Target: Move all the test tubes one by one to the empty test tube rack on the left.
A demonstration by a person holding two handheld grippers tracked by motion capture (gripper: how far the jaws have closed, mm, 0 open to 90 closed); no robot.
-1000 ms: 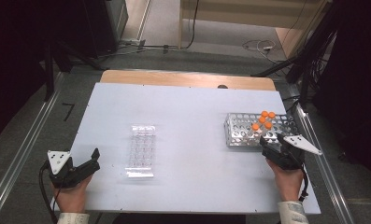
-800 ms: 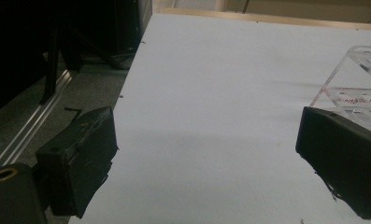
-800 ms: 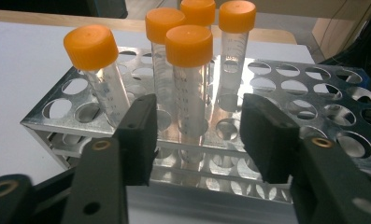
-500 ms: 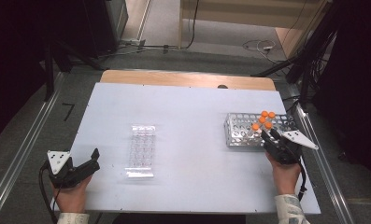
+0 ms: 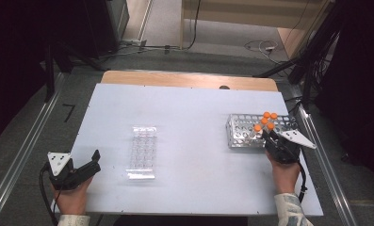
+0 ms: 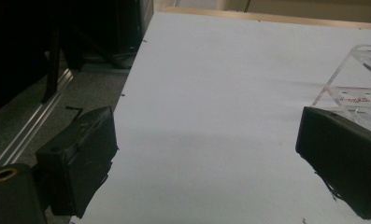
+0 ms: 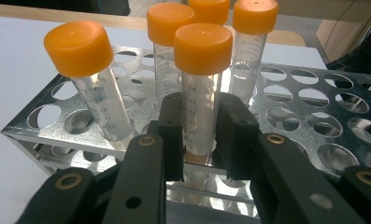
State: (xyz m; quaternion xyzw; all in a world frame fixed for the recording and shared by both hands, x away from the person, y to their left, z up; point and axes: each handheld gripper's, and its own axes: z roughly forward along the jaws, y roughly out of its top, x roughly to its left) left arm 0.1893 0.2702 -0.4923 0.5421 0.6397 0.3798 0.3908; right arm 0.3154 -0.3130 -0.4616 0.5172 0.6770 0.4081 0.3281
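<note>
since a second ago the right gripper (image 7: 199, 140) has slid forward to the metal rack (image 5: 243, 136), and its two black jaws now stand one on each side of an orange-capped tube (image 7: 202, 88), pressed against the clear wall just below the cap; they look clamped on it, though the tube is seated upright in its hole at the rack's near row. the grip sits low enough to leave the cap free, a hold that would suit lifting the tube straight up. three other capped tubes stand just beyond the fingertips and a fourth leans to their left, all apart from the jaws. on the other side of the white table (image 5: 189, 108) the left gripper (image 5: 88, 167) has not shifted: it rests near the table's edge with its jaws wide apart and nothing between them, seemingly waiting. a clear plastic rack (image 5: 142, 150), empty, lies just beyond and to the right of its fingertips, likely the place the tube is meant for.
</note>
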